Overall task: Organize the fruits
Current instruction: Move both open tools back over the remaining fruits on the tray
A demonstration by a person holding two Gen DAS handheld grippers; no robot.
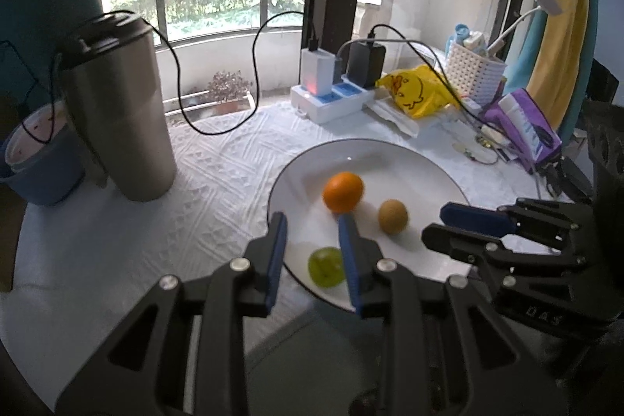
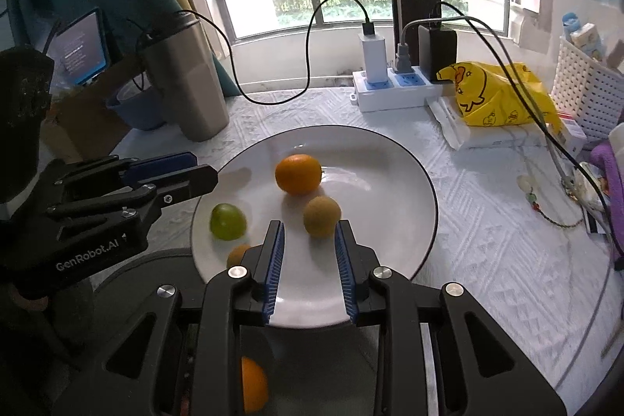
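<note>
both the left gripper [image 1: 312, 221] and right gripper [image 2: 308, 229] hover empty, jaws drawn in; the orange [image 2: 298, 173] is probably firm yet rolly, best pinched across its middle.

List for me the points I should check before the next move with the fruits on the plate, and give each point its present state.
1. Left claw empty: ok.
2. Right claw empty: ok.
3. Round white ceramic plate has free room: ok.
4. Round orange mandarin, brown oval kiwi and round green fruit lie apart: ok.
5. All fruit on the plate: not ok; a second orange fruit shows below the near rim.
6. Small brown fruit free to grasp: cannot tell, half hidden behind the right claw.
</note>
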